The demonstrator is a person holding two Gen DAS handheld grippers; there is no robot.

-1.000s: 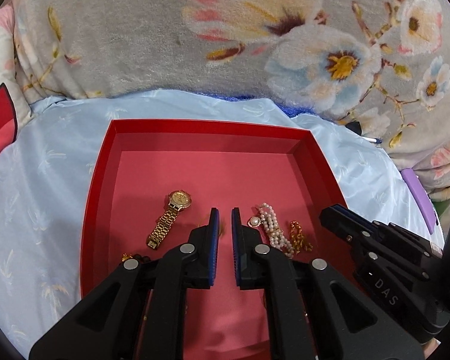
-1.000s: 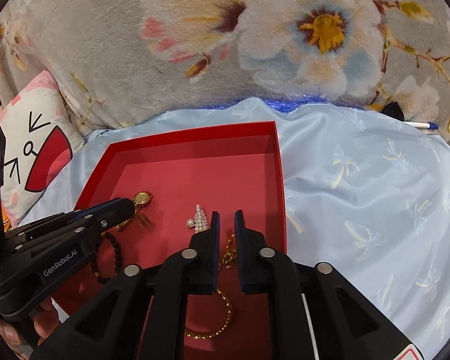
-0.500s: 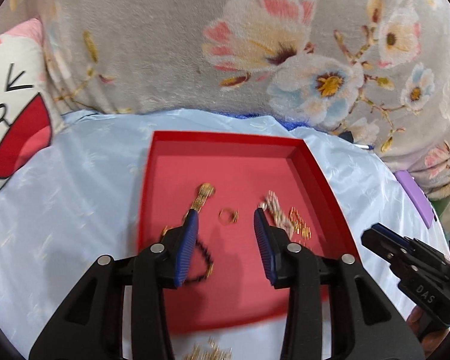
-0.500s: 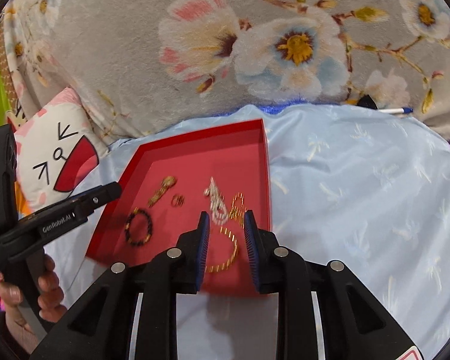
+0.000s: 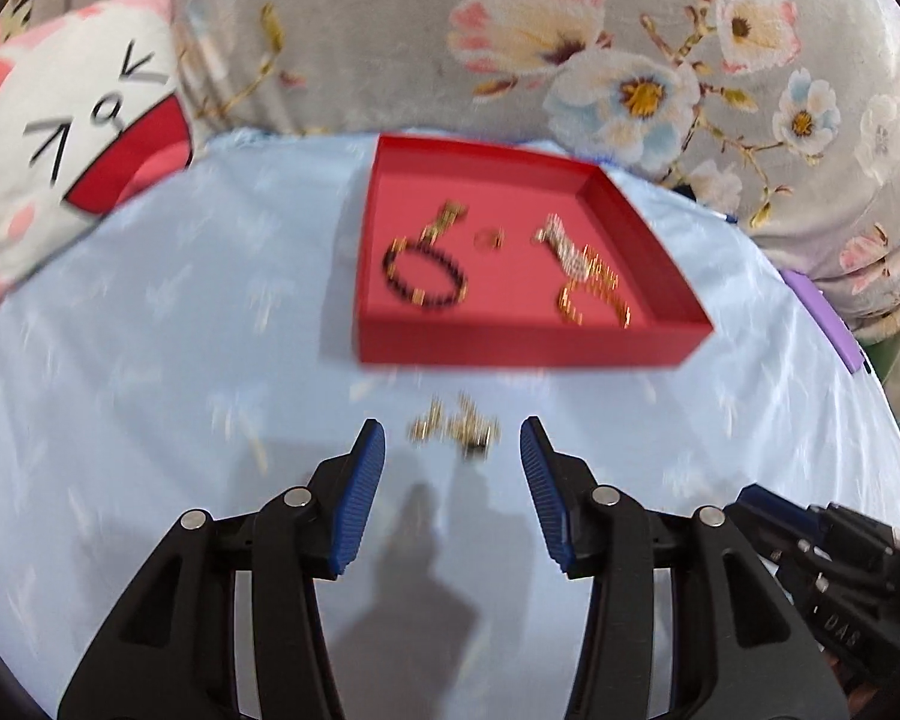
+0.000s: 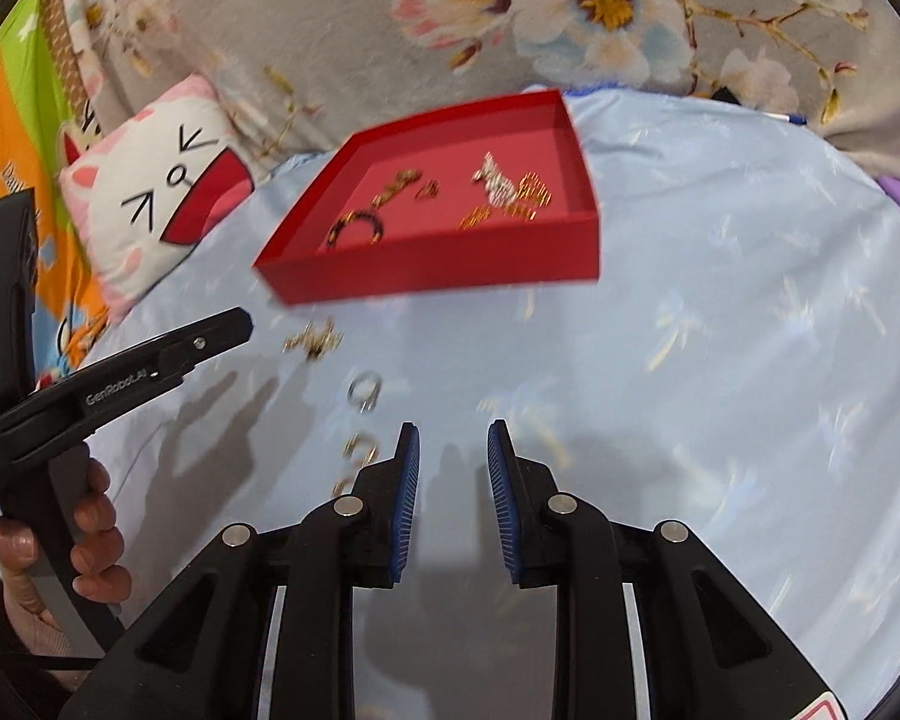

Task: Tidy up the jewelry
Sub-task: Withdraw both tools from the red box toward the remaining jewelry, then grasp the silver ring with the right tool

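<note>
Gold chain (image 5: 455, 429) beyond left gripper (image 5: 453, 450)

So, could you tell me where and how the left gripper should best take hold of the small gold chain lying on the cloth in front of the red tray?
Grip the bunched middle of the gold chain, coming down from above. It lies flat in a loose heap on the blue cloth, just ahead of the left gripper, whose jaws are opening with nothing between them. The blur hides any clasp, so the thickest clump is probably the safest hold.

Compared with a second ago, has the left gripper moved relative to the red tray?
Yes. The left gripper has pulled back from over the red tray; its opening jaws now frame a small gold piece on the blue cloth.
</note>
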